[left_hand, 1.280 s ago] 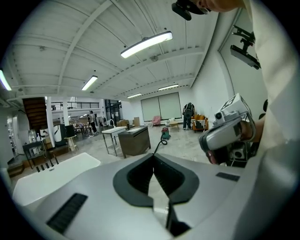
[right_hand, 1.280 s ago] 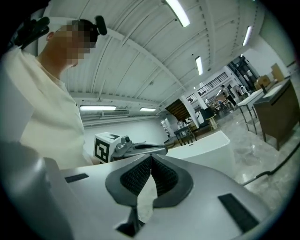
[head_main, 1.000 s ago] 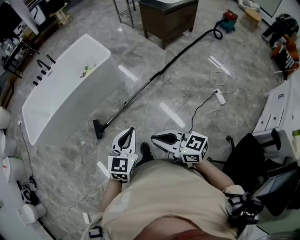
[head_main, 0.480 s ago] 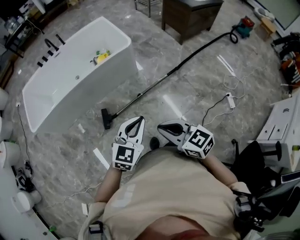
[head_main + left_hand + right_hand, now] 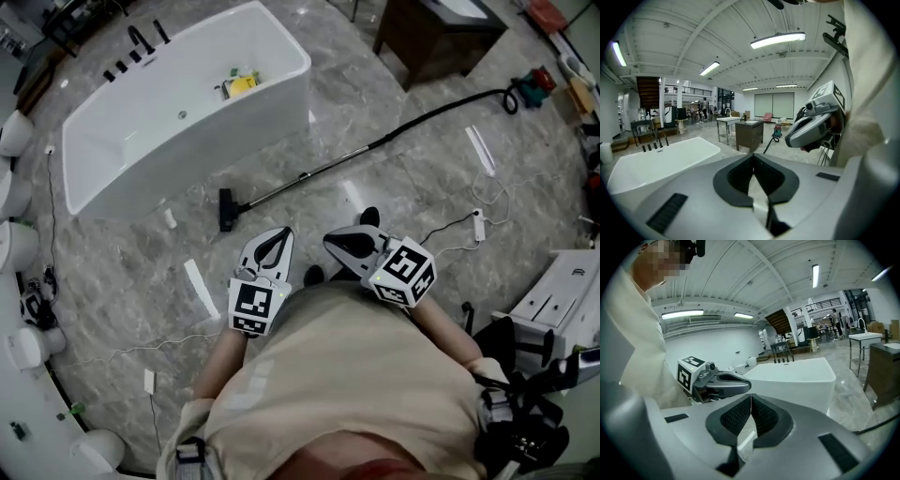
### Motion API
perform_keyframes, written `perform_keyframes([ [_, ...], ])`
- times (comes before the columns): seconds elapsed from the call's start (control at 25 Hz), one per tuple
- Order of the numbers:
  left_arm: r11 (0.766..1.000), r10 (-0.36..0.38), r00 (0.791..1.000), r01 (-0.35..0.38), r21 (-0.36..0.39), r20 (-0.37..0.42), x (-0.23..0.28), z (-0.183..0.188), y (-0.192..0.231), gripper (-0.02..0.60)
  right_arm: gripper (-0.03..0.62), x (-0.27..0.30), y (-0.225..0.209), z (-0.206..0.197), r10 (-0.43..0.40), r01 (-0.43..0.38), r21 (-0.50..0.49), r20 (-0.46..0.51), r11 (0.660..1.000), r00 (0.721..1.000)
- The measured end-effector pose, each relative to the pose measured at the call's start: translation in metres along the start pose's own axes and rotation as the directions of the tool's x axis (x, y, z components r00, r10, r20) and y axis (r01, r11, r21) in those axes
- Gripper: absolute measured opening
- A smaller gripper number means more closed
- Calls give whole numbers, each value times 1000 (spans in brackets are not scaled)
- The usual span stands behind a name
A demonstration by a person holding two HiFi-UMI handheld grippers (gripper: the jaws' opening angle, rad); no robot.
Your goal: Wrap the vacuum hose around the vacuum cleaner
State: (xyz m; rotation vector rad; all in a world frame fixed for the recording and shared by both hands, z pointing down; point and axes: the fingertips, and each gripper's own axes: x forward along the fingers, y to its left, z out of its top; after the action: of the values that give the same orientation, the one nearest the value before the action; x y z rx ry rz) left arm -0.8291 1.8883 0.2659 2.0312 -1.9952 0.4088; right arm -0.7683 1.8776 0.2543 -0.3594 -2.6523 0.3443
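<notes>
Vacuum hose (image 5: 441,112) lies stretched straight across the marble floor (image 5: 122,272), from the floor nozzle (image 5: 225,208) at frame centre up to the vacuum cleaner (image 5: 538,81) at the upper right edge, nothing wrapped yet. Left tongs (image 5: 279,234) and right tongs (image 5: 330,241) are both pressed together and empty, carried side by side low centre, I'd guess because nothing's in reach. Compared with a second ago, the nozzle sits closer to the tongs and the bathtub (image 5: 187,103) has slid toward top centre.

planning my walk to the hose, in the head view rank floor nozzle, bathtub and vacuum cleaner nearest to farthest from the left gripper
1. floor nozzle, on the floor just ahead and left of the left gripper
2. bathtub, beyond the nozzle, to the left
3. vacuum cleaner, far upper right, at the hose's other end
</notes>
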Motion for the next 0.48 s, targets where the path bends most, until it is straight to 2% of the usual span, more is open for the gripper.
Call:
perform_keyframes([
  [0.08, 1000, 27, 1000, -27, -3, -11, 7, 3, 6, 6, 3, 3, -9, 3, 30, -30, 0, 2, 1000, 1000],
  [0.24, 998, 58, 997, -57, 38, -52, 37, 16, 8, 6, 3, -1, -45, 7, 62, -62, 9, 29, 998, 998],
  [0.48, 996, 64, 989, -55, 70, -135, 124, 52, 1, 6, 3, -37, -139, 14, 108, -123, 154, 103, 980, 989],
])
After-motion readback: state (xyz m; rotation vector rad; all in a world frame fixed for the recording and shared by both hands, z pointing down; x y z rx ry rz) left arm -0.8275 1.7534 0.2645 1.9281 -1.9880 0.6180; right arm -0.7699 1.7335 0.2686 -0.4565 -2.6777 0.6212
